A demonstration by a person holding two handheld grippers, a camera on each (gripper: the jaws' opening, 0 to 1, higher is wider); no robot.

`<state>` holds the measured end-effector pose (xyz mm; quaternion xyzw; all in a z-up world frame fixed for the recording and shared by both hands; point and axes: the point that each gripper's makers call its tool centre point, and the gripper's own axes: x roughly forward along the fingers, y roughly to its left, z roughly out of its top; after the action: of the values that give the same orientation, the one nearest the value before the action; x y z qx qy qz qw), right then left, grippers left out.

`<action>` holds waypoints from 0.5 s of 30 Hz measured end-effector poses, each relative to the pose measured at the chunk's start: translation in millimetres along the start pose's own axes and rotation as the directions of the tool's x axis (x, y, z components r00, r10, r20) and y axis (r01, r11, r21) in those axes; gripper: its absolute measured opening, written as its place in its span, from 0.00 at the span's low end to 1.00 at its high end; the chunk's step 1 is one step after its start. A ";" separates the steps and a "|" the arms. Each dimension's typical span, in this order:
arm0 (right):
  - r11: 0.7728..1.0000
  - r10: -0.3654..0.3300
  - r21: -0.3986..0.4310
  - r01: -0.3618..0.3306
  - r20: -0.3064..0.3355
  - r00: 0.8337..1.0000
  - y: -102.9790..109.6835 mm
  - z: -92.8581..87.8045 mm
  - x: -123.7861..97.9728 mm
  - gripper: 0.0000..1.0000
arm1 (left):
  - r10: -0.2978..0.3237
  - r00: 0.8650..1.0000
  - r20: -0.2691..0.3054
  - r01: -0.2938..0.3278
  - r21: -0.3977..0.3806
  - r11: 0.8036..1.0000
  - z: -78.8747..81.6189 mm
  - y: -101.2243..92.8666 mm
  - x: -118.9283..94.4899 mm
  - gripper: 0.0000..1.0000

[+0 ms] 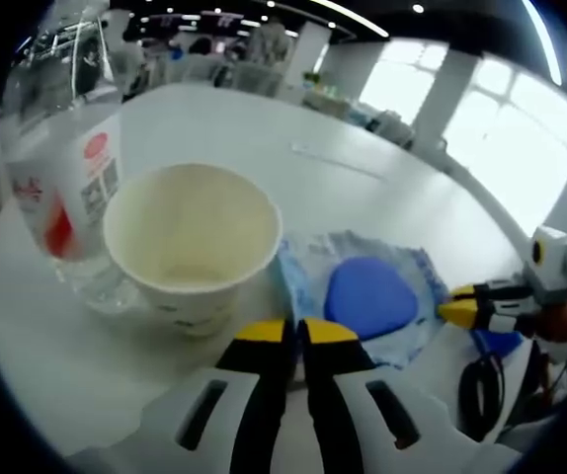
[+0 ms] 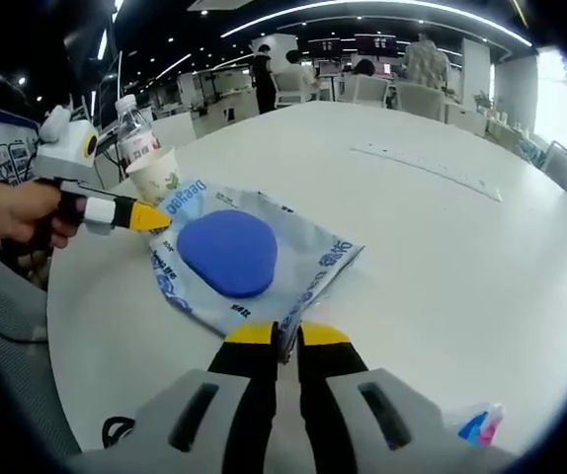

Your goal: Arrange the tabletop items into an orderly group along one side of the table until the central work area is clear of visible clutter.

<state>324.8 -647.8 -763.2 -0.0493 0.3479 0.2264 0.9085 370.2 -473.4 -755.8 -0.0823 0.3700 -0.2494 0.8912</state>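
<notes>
A white paper cup (image 1: 190, 247) stands just beyond my left gripper (image 1: 296, 331), whose jaws are shut with nothing between them. A clear water bottle (image 1: 61, 197) with a red-and-white label stands to the left of the cup, touching it. To the right lies a blue-and-white plastic bag (image 1: 308, 267) with a blue rounded pad (image 1: 367, 294) on it. My right gripper (image 2: 285, 334) is shut on the near edge of the bag (image 2: 318, 272), below the pad (image 2: 227, 252). The cup (image 2: 155, 178) and bottle (image 2: 133, 133) stand beyond the bag, beside the left gripper (image 2: 150, 215).
A long white strip (image 2: 427, 163) lies far out on the round white table (image 2: 461, 276). A small colourful packet (image 2: 481, 425) sits near the table edge. A black cable (image 1: 481, 395) hangs at the rim. Chairs, desks and people fill the room behind.
</notes>
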 end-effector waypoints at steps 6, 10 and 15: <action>1.000 -0.006 0.010 0.006 -0.006 1.000 0.8 -2.8 -1.7 0.07 | -0.003 1.000 -0.008 0.003 0.010 1.000 -1.9 0.3 -5.0 0.09; 1.000 -0.013 0.026 0.013 -0.008 1.000 1.8 -3.5 -2.3 0.06 | -0.007 1.000 -0.012 0.007 0.005 1.000 -2.6 -0.2 -6.7 0.13; 0.998 -0.033 0.054 0.033 -0.017 0.999 2.2 -4.1 -0.9 0.05 | -0.007 1.000 -0.029 0.008 0.044 0.999 -8.4 -3.1 -14.4 0.17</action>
<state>320.7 -647.2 -765.6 -0.0323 0.3601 0.2015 0.9103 354.5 -468.5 -751.8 -0.0605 0.3769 -0.2620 0.8863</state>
